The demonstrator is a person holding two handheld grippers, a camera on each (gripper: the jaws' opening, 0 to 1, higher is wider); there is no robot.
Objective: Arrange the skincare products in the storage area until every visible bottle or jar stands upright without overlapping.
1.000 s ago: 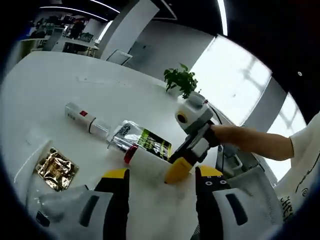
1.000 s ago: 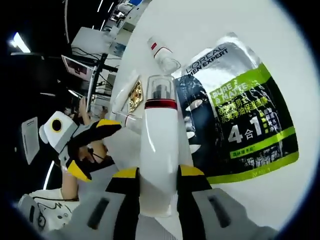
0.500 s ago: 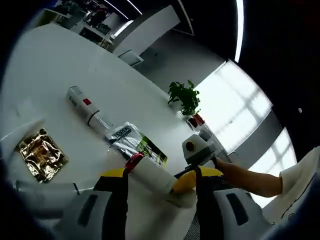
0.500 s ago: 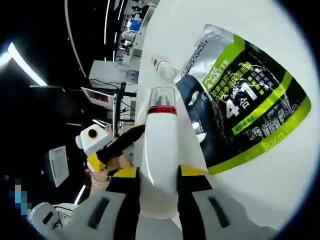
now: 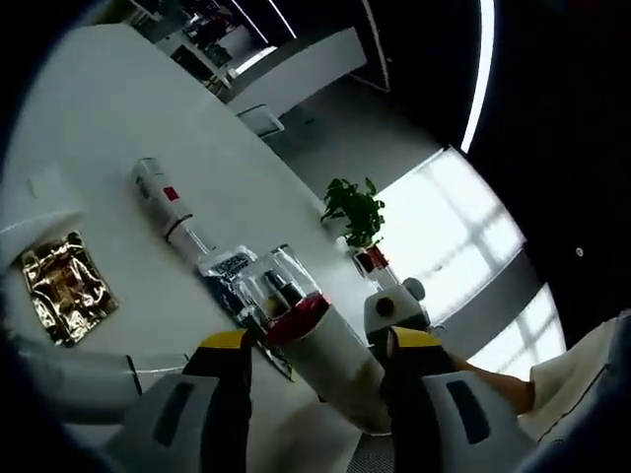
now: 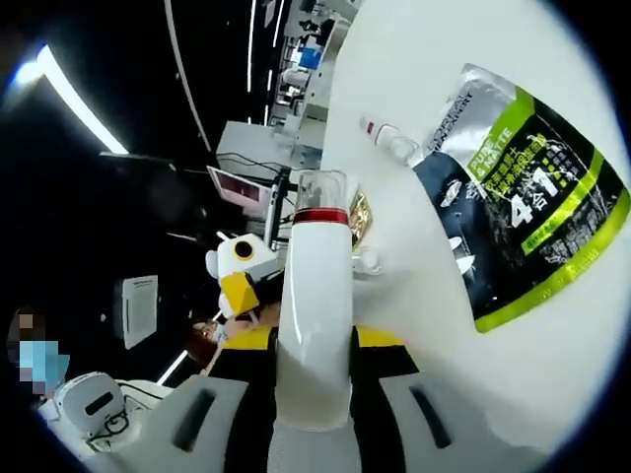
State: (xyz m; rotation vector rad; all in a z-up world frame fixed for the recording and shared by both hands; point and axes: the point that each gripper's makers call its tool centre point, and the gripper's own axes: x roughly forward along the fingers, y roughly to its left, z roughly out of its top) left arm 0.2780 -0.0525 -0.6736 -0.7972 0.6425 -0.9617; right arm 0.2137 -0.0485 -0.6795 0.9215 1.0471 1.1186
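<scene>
A: Right tongs (image 6: 314, 345) are clamped on the white pump bottle (image 6: 315, 315), both yellow-tipped jaws pressed against its lower body, clear cap and red collar pointing to twelve o'clock in the right gripper view.

B: And it's off the worktop (image 6: 552, 108), tilted in mid-air. My read is that the low grip leaves the base free to go down first, so it can be stood up.

A: In the left gripper view the same bottle (image 5: 320, 345) slants between the left tongs (image 5: 314, 347), cap toward eleven o'clock.

B: Are those jaws touching it?

A: I can't tell. They stand either side of it with a moderate gap, but contact isn't clear from here. Could be ready to steady it, that's only a guess.

B: What else is on the worktop?

A: The dark and green sachet (image 6: 523, 227) lies flat at two o'clock in the right gripper view. Beyond it a slim white tube (image 5: 163, 202) lies on its side, at ten o'clock in the left gripper view, and a gold foil packet (image 5: 61, 286) sits flat at nine o'clock.

B: So the tube is not yet upright. The risk now, I'd say, is setting the bottle down on the sachet and overlapping it.
</scene>
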